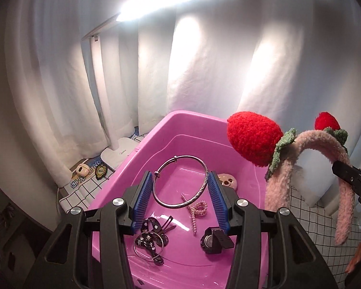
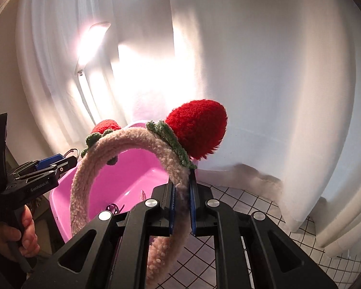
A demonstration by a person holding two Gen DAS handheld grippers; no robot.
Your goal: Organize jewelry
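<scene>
Silver bangle and plush headband held over the pink plastic tub [image 1: 170, 130]

Left gripper [image 1: 181, 187] clasps the thin silver metal bangle [image 1: 180, 183] between its pads; right gripper [image 2: 181, 192] pinches the fuzzy pink strawberry headband [image 2: 132, 149] beside the tub.

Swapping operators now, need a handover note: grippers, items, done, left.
Left gripper: holding the thin silver bangle over the pink plastic tub.
Right gripper: shut on the fuzzy pink strawberry headband, beside the tub.
Done: pearl bracelet, black watch, black hair clips in the tub.
Left: drop bangle, then headband.
</scene>
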